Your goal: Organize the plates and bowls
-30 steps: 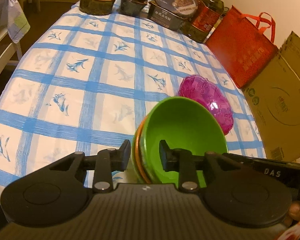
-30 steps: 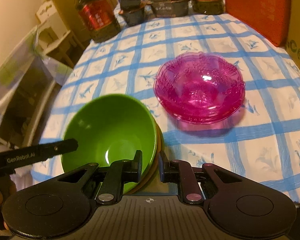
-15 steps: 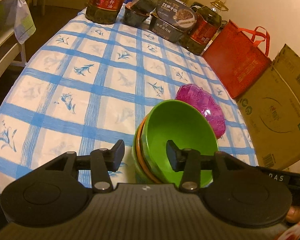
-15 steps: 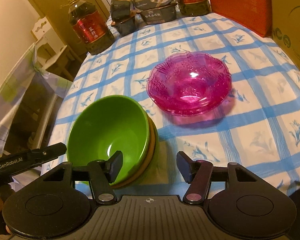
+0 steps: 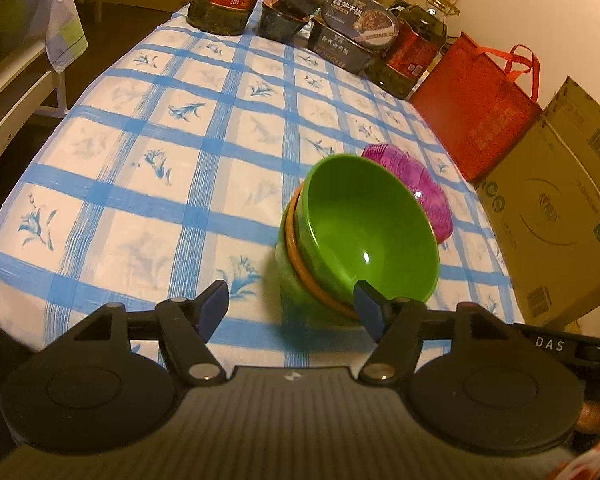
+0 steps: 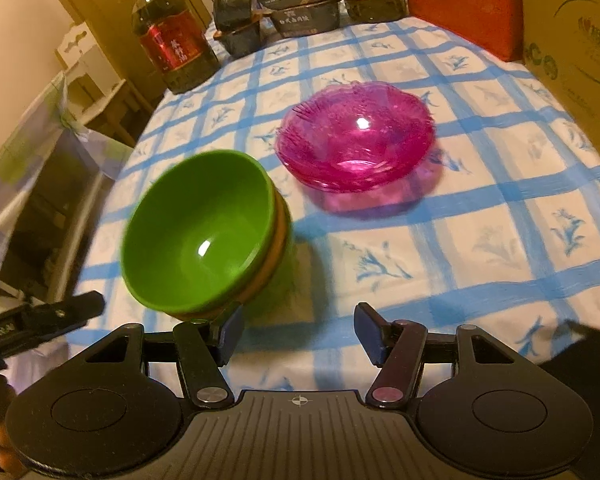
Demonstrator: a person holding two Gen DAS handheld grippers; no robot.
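left gripper [image 5: 292, 311]: black body, ribbed grey housing, blue pads, silver screws, white "DAS" lettering | right gripper [image 6: 299, 332]: same build, one pinkish screw, crosshair mark

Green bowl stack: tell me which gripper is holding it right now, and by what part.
Neither. The left gripper and right gripper are both open, with nothing between the fingers. The green bowl stack sits on the tablecloth, apart from both.

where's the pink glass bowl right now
The pink glass bowl sits on the checked tablecloth, right of and beyond the stacked green bowl in the right wrist view, apart from it.
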